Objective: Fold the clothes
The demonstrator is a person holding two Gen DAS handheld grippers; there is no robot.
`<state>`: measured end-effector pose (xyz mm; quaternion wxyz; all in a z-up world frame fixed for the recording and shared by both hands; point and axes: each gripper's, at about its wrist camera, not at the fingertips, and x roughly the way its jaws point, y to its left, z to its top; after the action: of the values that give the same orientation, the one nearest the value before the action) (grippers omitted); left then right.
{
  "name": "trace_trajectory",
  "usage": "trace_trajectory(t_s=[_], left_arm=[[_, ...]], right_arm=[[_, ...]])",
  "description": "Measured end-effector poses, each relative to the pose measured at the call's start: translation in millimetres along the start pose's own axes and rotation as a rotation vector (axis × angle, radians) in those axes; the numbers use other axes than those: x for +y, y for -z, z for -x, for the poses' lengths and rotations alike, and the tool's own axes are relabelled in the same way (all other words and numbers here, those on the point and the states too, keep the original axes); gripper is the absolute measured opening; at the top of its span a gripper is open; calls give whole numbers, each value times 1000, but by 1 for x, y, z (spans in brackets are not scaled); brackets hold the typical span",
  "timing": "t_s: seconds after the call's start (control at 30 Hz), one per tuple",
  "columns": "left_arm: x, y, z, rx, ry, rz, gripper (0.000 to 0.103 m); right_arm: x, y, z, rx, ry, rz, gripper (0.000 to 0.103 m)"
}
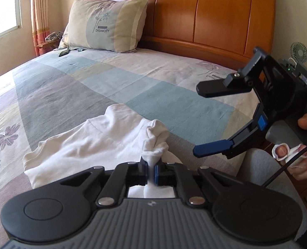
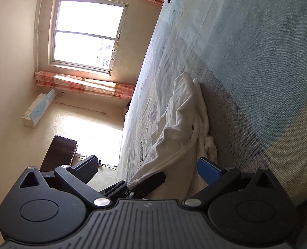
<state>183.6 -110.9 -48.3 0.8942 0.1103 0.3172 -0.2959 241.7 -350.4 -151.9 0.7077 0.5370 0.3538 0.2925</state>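
Two grippers over one crumpled white garment on the bed.

Pressed together, the left gripper [image 1: 151, 171] pinched a bunched corner of the white garment [image 1: 87, 143], lifting it into a twisted peak; the right gripper [image 1: 197, 121] hovered beside that peak with fingers spread wide, holding nothing. Beyond the peak, the garment lay rumpled on the patchwork bedspread [image 1: 132, 83], well short of the pillow [image 1: 105, 25]. Judged risk: so small a pinch could slip, or drag the cloth into a heap.
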Motion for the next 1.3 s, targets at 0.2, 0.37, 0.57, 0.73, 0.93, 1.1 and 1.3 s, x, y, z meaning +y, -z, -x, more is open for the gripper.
trace_trajectory(t_s=[0.2,0.37,0.57,0.73,0.93,1.1,1.3], left_arm=[[-1,-8,19,-34,-10,-45,3],[1,-5,22,-29,8,-52,4],[15,16,26,21,-18,-39,13],[29,39,41,50,-56,-4,54],[39,61,53,87,-106,2,75],[38,68,51,120,-156,-50,78],[33,77,52,129,-181,-114,79]], right_arm=[[-17,-12,-27,59,-72,-114,103],[-18,-31,-66,110,-73,-125,103],[-21,-51,-101,171,-25,-55,103],[-18,-53,-106,190,-8,23,99],[-20,-50,-106,186,52,40,59],[-21,-47,-105,182,102,54,39],[-18,-44,-108,182,156,83,38]])
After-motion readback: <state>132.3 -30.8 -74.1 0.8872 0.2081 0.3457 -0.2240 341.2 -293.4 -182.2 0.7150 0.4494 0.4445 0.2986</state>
